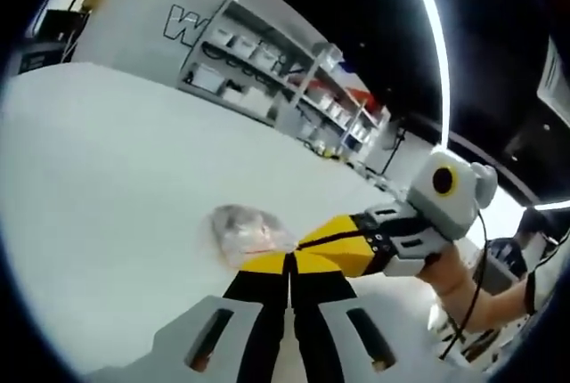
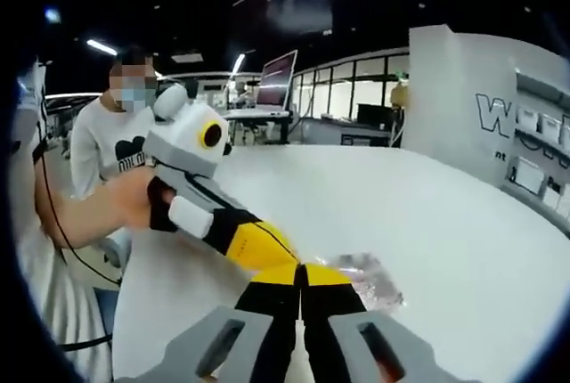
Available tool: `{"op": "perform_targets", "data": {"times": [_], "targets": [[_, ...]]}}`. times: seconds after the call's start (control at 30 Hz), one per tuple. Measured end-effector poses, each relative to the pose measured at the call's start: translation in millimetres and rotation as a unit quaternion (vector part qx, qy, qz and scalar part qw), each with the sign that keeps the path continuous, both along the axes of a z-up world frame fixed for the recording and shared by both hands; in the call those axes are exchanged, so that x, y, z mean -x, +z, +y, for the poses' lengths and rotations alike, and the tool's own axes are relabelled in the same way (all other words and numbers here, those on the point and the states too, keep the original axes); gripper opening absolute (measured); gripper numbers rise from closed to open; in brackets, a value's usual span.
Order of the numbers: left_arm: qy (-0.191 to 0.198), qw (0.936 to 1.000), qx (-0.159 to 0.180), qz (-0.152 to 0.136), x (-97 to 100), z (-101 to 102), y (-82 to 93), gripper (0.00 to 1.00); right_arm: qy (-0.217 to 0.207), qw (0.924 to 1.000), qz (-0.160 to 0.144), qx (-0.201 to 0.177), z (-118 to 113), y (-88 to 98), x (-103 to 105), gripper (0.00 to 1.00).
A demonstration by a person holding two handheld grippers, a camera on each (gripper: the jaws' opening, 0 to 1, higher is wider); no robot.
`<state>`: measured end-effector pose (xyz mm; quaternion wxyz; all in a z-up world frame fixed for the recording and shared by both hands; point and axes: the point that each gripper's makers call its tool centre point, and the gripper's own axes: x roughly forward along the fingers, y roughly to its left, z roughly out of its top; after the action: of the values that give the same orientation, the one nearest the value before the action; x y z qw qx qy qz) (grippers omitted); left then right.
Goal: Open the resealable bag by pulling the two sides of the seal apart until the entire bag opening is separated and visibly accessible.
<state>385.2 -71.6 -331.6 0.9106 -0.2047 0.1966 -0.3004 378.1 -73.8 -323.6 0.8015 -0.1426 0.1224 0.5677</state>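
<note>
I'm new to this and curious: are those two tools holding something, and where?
Both tools, left and right, meet shut at one edge of the clear bag; the exact pinch is hidden.

Left gripper view: the resealable bag lies on the table, just beyond the left gripper, whose 2 jaws rise together from the bottom edge. The right gripper comes in from the right; its tips meet the left gripper's at the bag's near edge. Shelving stands behind the table's far edge.

Right gripper view: bag lies on the table, just right of and beyond the right gripper. The left gripper enters from the left, tips touching. A person stands at the left, behind the table's edge; a monitor sits far behind.
</note>
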Motion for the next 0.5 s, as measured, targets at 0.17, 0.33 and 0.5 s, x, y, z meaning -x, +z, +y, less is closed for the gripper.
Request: {"op": "perform_targets", "data": {"times": [0.17,0.33,0.5], "targets": [[-0.001,0.9998,-0.018,0.003,0.1,-0.2,-1.8,0.00,-0.005,1.0000,-0.002,0.007,-0.3,-2.6,-1.6,0.00],[-0.002,0.9996,-0.029,0.005,1.0,0.0,-4.1,0.00,-0.010,0.9997,-0.010,0.019,0.1,-5.6,-2.7,0.00],[-0.002,0.9994,-0.032,0.009,1.0,1.3,-5.8,0.00,-0.014,0.9992,-0.024,0.030,1.0,-7.3,-3.2,0.00]]}}
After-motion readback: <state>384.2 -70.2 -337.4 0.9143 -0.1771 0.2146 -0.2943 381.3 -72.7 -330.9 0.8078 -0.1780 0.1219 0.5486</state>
